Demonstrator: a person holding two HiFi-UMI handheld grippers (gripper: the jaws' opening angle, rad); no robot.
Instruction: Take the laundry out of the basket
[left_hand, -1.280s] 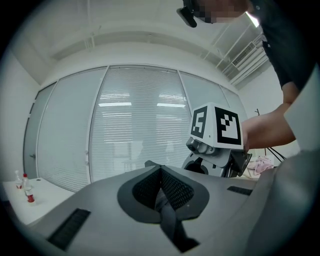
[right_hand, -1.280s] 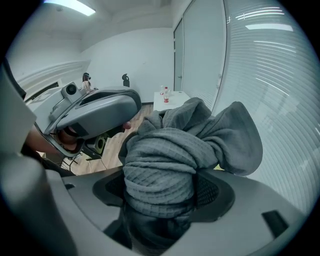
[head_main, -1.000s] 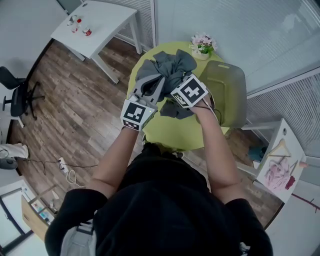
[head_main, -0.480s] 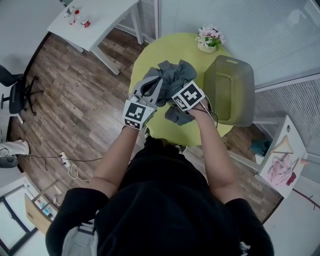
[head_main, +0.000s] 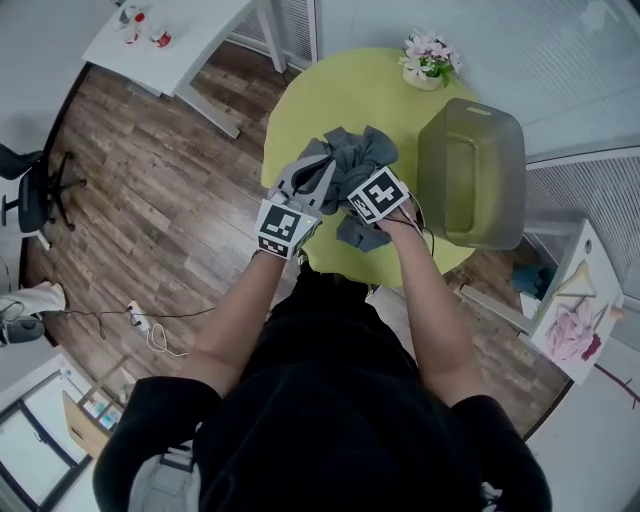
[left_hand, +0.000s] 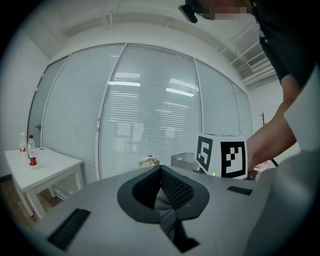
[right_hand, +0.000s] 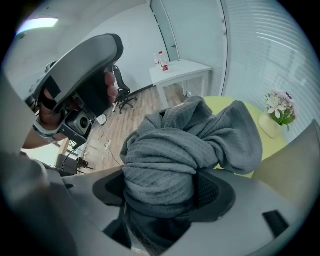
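A grey garment (head_main: 355, 160) hangs bunched between both grippers over the front of the round yellow-green table (head_main: 330, 95). My left gripper (head_main: 317, 172) is shut, with a thin fold of the grey cloth (left_hand: 162, 205) pinched between its jaws. My right gripper (head_main: 365, 207), under its marker cube, points steeply down. Its jaws stand wide, clamped round a thick twisted roll of the garment (right_hand: 175, 150). The translucent olive laundry basket (head_main: 480, 200) stands on the table's right side, apart from the cloth. Its inside looks bare.
A small pot of flowers (head_main: 430, 62) sits at the table's far edge. A white side table (head_main: 170, 40) with bottles stands at the back left, an office chair (head_main: 35, 195) at far left. Cables lie on the wooden floor (head_main: 150, 335).
Both grippers have come down toward the table with the grey garment between them. The cloth now sits lower and nearer the table's front edge.
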